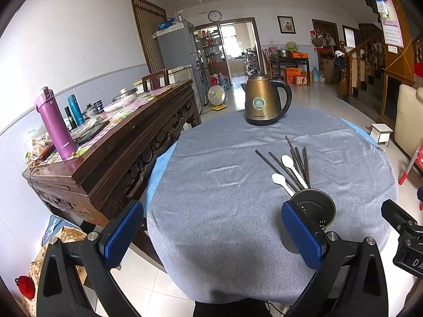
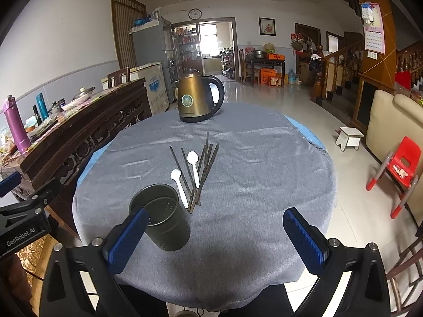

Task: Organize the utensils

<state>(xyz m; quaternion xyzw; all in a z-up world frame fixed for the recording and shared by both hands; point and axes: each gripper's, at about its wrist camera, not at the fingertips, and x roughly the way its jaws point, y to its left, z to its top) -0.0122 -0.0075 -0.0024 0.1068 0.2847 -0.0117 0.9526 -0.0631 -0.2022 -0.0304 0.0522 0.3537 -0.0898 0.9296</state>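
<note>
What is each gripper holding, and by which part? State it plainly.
Nothing is held. The left gripper and right gripper are both open and empty. The chopsticks and spoons lie on the cloth beside the empty utensil holder.

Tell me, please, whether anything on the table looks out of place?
Yes: the chopsticks and two white spoons lie loose on the grey cloth beside the upright utensil holder, which looks empty.

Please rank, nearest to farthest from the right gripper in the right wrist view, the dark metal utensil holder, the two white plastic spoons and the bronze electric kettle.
1. Dark metal utensil holder, beside the left finger.
2. Nearer white plastic spoon, just beyond the holder.
3. Farther white plastic spoon, among the chopsticks.
4. Bronze electric kettle, at the table's far edge.
</note>
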